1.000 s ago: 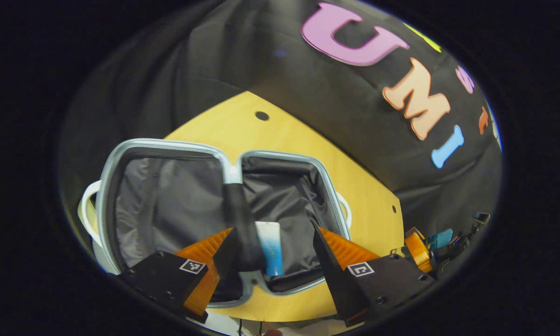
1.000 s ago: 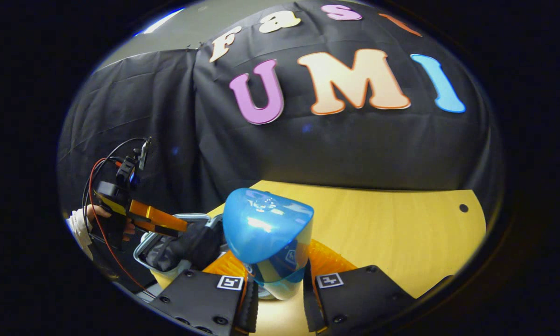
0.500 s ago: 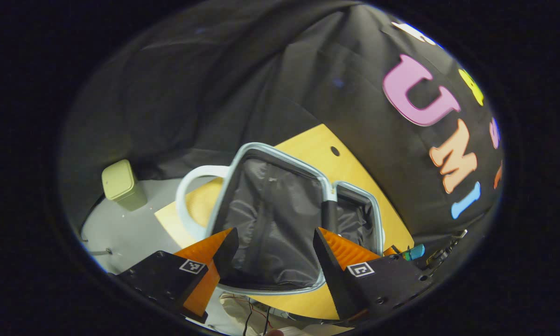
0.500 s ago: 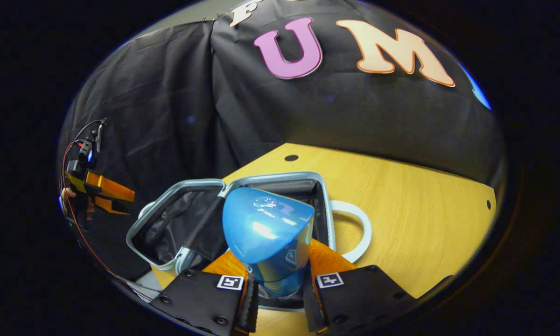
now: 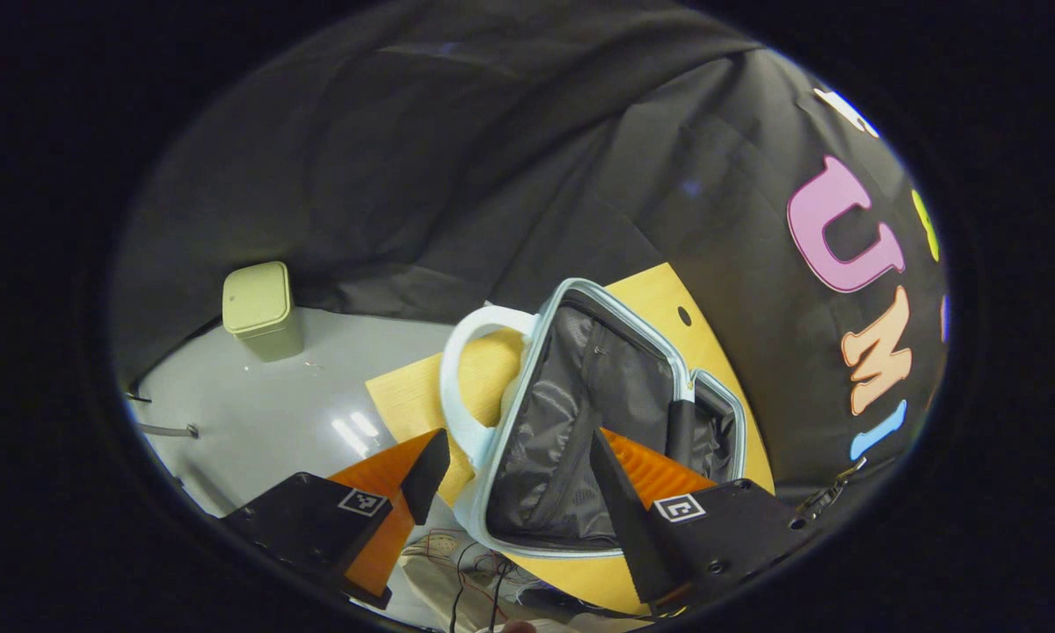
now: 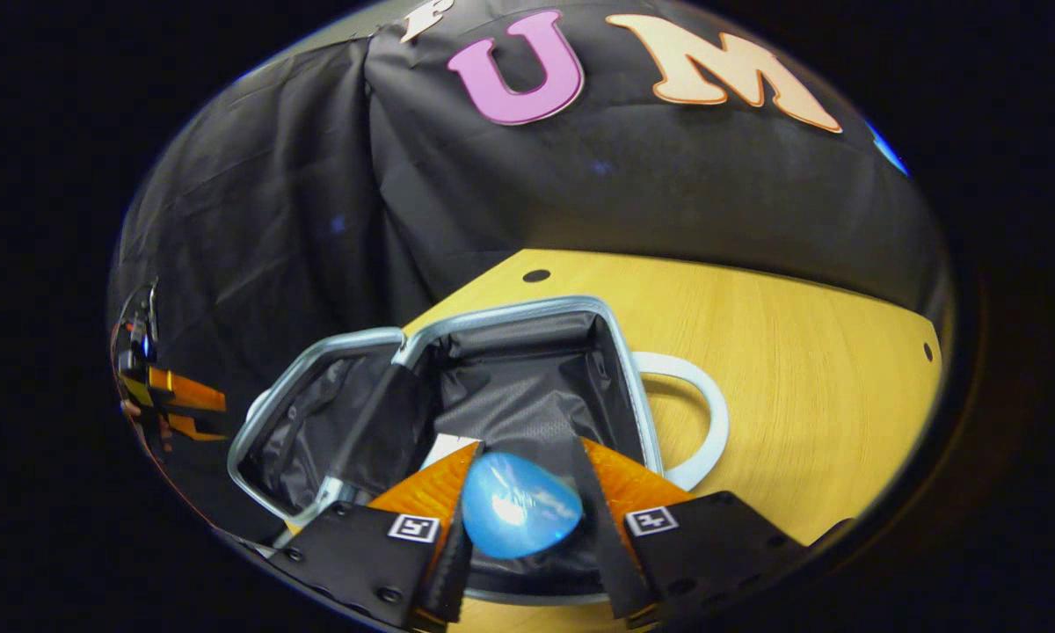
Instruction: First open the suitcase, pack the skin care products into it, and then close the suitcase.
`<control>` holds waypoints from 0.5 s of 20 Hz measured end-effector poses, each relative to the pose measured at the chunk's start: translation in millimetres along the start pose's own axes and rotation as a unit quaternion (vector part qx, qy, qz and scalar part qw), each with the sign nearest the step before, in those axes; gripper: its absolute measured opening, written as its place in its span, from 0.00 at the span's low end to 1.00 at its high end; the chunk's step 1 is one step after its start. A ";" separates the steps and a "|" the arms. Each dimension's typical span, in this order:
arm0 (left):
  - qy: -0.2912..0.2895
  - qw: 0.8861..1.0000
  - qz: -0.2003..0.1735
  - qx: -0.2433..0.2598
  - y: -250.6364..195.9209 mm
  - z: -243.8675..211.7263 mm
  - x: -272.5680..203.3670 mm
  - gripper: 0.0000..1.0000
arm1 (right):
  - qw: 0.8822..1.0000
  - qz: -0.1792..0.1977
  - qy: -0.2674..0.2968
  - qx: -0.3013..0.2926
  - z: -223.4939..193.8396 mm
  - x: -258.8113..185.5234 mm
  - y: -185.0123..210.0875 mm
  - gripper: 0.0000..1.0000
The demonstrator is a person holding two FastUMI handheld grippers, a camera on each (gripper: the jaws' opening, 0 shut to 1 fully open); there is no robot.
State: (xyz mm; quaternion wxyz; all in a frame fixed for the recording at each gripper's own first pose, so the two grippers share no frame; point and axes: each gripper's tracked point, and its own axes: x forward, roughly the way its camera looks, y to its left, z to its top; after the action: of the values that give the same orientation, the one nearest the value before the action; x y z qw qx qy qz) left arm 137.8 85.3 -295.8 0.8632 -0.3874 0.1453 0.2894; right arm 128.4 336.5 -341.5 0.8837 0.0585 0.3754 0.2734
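Observation:
The suitcase (image 6: 617, 356) lies open on the wooden table (image 6: 800, 352), both dark-lined halves facing up. My right gripper (image 6: 526, 447) hangs open over its right half. A blue-capped bottle (image 6: 519, 517) sits low between the spread fingers, inside the case. Beside it, part of a white tube (image 6: 448, 447) shows on the lining. In the left gripper view the suitcase (image 5: 536, 369) appears from its left end, with the white handle (image 5: 459, 387) nearest. My left gripper (image 5: 517, 444) is open and empty, back from the case over the table's edge. It also appears far off as the left gripper (image 6: 176, 406).
A pale green bin (image 5: 259, 306) stands on the grey floor (image 5: 316, 413) left of the table. Cables (image 5: 457, 563) hang below the table's near edge. The suitcase's other white handle (image 6: 708, 413) lies on bare wood to the right.
My right gripper moved over the suitcase and opened; the blue-capped bottle dropped lower between its fingers. My left gripper drew back and swung left, away from the case.

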 end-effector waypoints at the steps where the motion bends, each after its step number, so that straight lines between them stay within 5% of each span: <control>1: -0.003 1.000 0.002 -0.004 4.2 2.4 3.3 0.94 | 1.000 -0.003 -0.008 0.004 6.8 -3.2 -1.5 0.76; 3: -0.008 1.000 0.005 -0.017 14.2 9.4 11.9 0.94 | 1.000 -0.006 -0.025 0.007 19.7 -13.5 -4.1 0.96; 10: -0.008 0.999 0.008 -0.052 39.3 28.1 51.7 0.94 | 0.994 -0.030 -0.101 0.010 69.2 -82.5 -22.2 0.98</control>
State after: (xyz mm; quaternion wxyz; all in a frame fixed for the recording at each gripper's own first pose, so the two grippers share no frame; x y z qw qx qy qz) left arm 155.3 147.4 -324.9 0.8404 -0.4285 0.1264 0.3068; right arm 139.3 281.3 -247.0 0.9241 0.0829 0.2888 0.2362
